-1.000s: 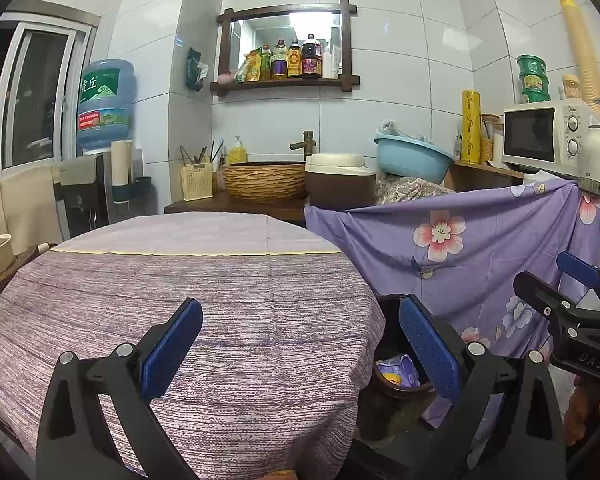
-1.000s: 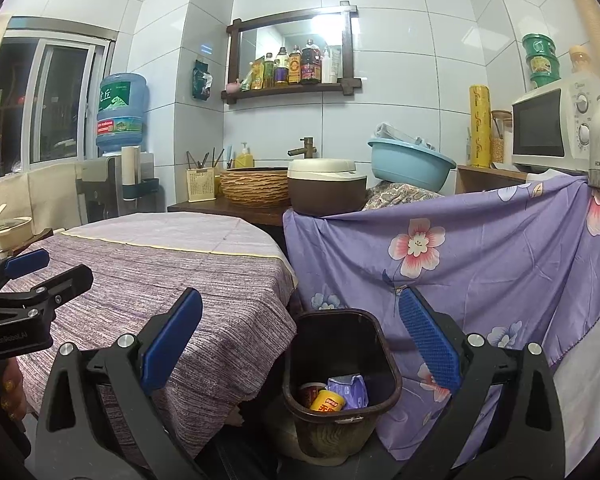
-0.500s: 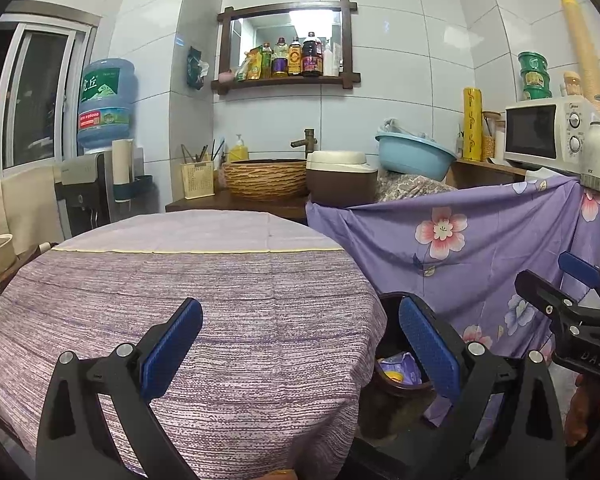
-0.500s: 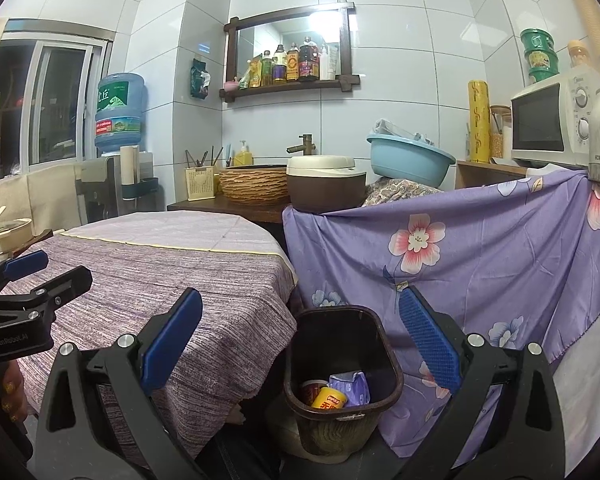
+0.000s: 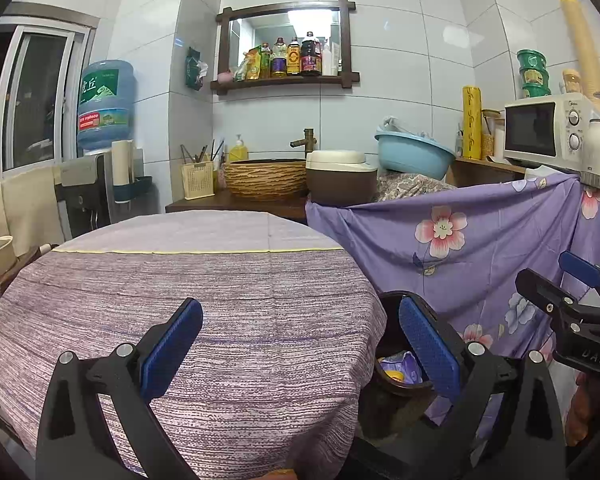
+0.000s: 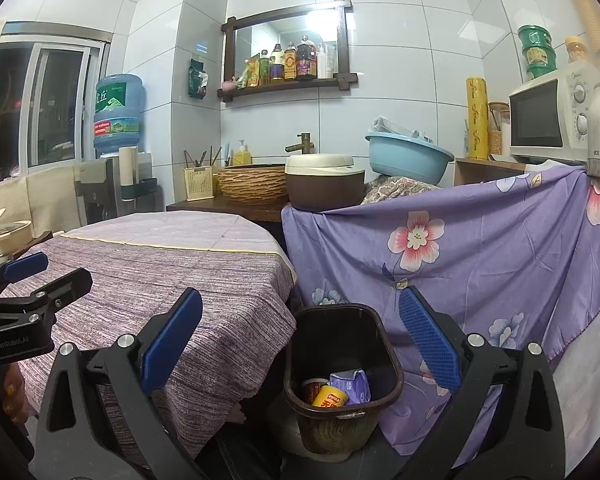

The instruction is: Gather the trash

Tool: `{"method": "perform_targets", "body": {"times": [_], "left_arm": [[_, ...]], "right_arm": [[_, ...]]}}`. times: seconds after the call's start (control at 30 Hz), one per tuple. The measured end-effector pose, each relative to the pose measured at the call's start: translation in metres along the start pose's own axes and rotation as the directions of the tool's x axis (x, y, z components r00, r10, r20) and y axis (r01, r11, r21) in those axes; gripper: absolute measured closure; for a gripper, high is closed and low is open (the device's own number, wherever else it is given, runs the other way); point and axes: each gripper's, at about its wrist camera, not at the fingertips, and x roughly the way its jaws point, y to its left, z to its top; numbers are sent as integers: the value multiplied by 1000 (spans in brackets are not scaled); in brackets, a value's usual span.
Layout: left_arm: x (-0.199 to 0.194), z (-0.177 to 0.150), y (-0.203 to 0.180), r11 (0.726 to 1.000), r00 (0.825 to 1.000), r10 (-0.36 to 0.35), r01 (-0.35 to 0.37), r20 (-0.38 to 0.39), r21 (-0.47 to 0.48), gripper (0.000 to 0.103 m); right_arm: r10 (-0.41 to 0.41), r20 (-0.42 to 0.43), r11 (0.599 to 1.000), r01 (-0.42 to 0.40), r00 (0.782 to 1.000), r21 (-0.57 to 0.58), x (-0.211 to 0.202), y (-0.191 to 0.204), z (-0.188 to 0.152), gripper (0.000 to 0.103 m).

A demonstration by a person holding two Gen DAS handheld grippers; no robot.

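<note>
Sitting on the floor below and just ahead of the right gripper [image 6: 300, 344], the dark brown plastic waste bin [image 6: 342, 364] holds a yellow cup [image 6: 329, 396], a crumpled purple wrapper [image 6: 350, 384] and a red-rimmed can. It stands upright, mouth up, between the round table's striped purple cloth [image 6: 160, 280] and the flowered lilac sheet [image 6: 480, 260]. Both claws are spread wide and carry nothing. The left gripper [image 5: 300, 344] hangs over the bare tabletop, the bin off to its right, so the right is nearer. No loose trash shows.
</note>
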Motion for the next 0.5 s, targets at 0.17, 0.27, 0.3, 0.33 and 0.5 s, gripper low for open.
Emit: {"method": "perform_targets", "body": {"times": [0.17, 0.27, 0.3, 0.33, 0.5], "left_arm": [[0, 0, -1, 1000, 1000, 1, -1, 0, -1, 5], [0, 0, -2, 1000, 1000, 3, -3, 1, 2, 5], [0, -1, -2, 1000, 1000, 3, -3, 0, 4, 5], [-1, -1, -2, 1000, 1000, 3, -3, 1, 6, 5], [-1, -1, 0, 1000, 1000, 1, -1, -2, 9, 5]], "right_arm": [[0, 0, 1000, 0, 1000, 1, 0, 0, 0, 6], [-2, -2, 1000, 2, 1000, 3, 0, 1, -1, 6], [-2, -1, 1000, 2, 1000, 3, 0, 1, -1, 6], [-2, -2, 1000, 2, 1000, 2, 0, 1, -1, 6], [-3, -2, 1000, 3, 1000, 6, -1, 2, -1, 6]]}}
